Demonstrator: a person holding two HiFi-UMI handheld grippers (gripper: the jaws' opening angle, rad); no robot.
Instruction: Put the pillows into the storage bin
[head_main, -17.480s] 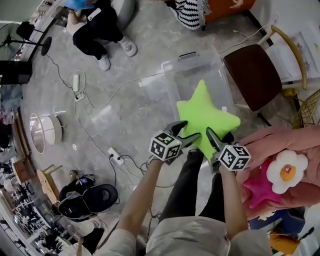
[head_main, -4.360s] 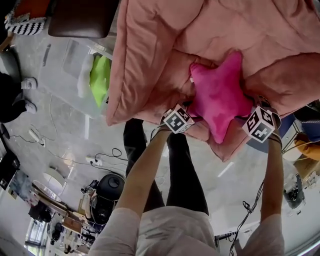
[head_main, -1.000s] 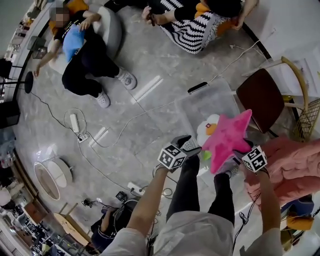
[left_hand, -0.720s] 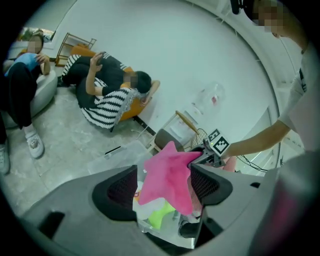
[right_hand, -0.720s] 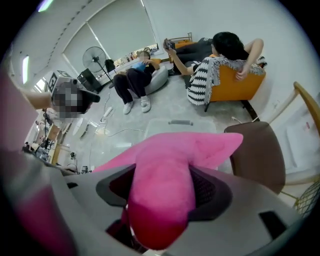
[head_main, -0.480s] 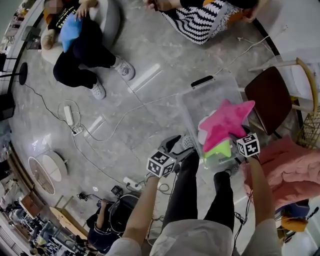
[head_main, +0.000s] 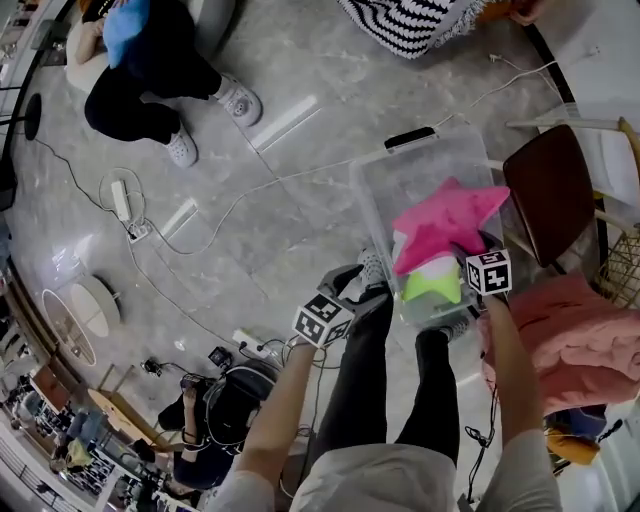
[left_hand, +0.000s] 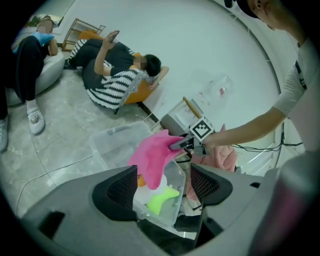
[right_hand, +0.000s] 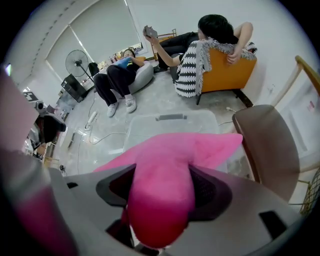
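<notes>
Fingers (right_hand: 212, 192) of the right gripper (right_hand: 161, 197) are clamped on the pink star pillow (head_main: 447, 222), held over the storage bin (head_main: 395, 180). The left gripper (left_hand: 165, 190) is spread wide, empty. A green pillow (head_main: 432, 283) and seemingly a white one (left_hand: 145, 195) are already binned; only release is left.

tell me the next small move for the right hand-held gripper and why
Probably lower it slightly and open the jaws: the right hand-held gripper grips the pink star pillow over the clear storage bin, just above the green pillow inside.
</notes>
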